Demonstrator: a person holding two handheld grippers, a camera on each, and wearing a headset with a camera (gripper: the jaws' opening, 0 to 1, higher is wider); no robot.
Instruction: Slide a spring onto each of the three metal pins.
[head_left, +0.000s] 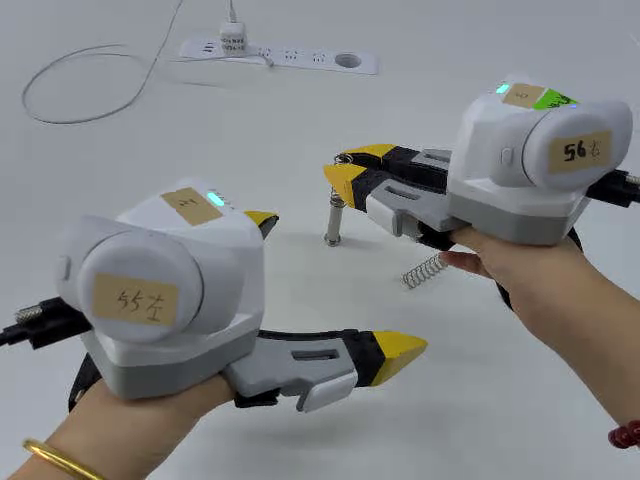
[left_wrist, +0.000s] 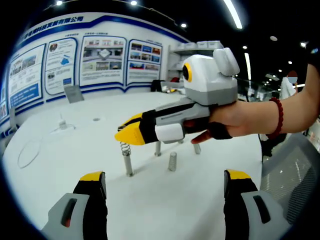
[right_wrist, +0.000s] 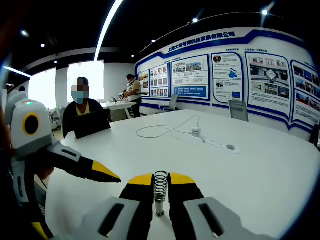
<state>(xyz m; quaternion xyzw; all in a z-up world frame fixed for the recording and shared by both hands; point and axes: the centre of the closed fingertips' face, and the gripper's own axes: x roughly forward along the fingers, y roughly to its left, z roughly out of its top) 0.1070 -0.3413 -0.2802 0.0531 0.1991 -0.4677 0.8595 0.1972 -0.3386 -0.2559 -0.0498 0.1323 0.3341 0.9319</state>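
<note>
We see the right gripper (right_wrist: 161, 179) pinching a coiled wire spring (right_wrist: 160, 187) atop an upright metal pin (right_wrist: 159, 209) on the smooth white table (head_left: 300, 130), while the left gripper (left_wrist: 165, 182) gapes open nearby.

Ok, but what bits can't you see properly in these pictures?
Head view: the right claw covers the top of the pin.
Left gripper view: the hand hides the top of the far pin.
Right gripper view: too small to tell whether the spring is over the pin's tip.
</note>
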